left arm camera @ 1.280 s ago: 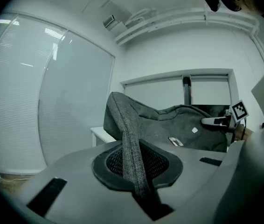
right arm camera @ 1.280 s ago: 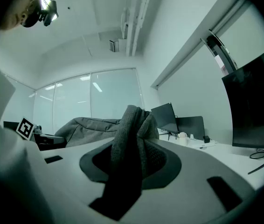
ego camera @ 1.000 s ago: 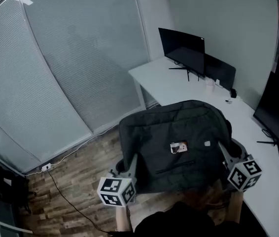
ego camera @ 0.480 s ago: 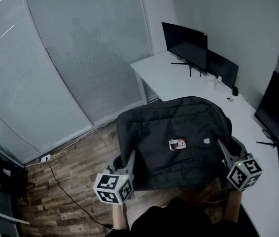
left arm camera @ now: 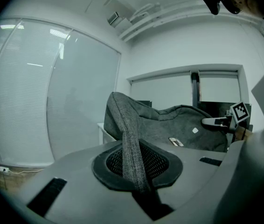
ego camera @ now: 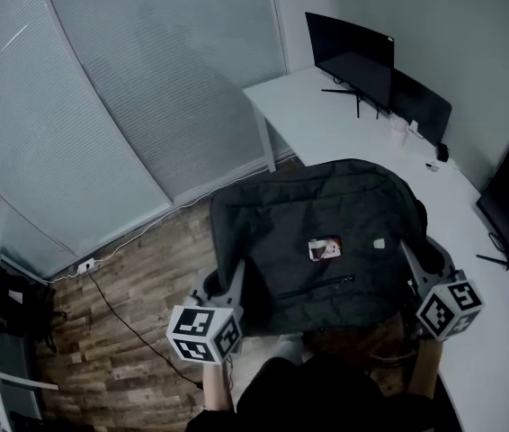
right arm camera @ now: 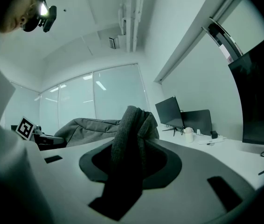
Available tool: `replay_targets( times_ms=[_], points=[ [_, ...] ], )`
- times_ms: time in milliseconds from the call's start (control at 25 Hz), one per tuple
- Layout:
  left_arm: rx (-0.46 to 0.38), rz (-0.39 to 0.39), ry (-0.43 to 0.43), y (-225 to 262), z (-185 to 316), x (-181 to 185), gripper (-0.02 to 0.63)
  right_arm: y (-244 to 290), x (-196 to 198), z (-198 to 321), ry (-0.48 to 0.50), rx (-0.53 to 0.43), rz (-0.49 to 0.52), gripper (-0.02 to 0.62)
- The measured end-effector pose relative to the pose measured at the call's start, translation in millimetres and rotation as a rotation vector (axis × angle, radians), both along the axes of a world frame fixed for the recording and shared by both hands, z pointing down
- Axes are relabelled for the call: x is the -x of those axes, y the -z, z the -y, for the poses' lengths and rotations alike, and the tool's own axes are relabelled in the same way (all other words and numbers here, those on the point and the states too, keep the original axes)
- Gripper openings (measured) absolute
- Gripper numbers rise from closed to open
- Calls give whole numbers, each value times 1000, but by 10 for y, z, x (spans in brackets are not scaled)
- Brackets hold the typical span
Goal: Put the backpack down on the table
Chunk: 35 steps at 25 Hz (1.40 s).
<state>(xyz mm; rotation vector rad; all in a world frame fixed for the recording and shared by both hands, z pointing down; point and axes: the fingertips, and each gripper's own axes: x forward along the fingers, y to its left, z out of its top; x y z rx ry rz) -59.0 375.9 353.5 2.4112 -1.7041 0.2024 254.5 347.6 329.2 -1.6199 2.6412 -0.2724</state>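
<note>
Left tool [ego camera: 238, 282] gripping backpack [ego camera: 326, 232], white table [ego camera: 326, 133], blinds [ego camera: 102, 106]

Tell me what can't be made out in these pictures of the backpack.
Head view: the backpack hides whatever lies beneath it, so contact with the table is unclear.
Head view: print on the backpack's tag is too small.
Head view: small items by the monitor are too small to name.

My two claws — grey, cube-backed
The left claw [ego camera: 235, 282] and right claw [ego camera: 409, 261] each carry a white cube [ego camera: 202, 334] of black square markers; pale grey bodies, dark oval pads [left arm camera: 165, 164], narrow black slots [left arm camera: 48, 197] — my top [ego camera: 326, 403] is dark.
</note>
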Motion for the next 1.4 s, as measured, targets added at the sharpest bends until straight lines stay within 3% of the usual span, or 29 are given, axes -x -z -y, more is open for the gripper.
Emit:
replay_targets(
  times_ms=[360,800,1400],
  points=[
    [16,-7,-3,-141,803,244,43,-109,259,793,-4,15,-11,124],
    [45,-2,-3,-180,1938,864,43,-168,874,1931,-7,41,-4,124],
    [72,12,-48,-302,2752,1231,43,-351,1229,2613,-58,70,11,124]
  ],
)
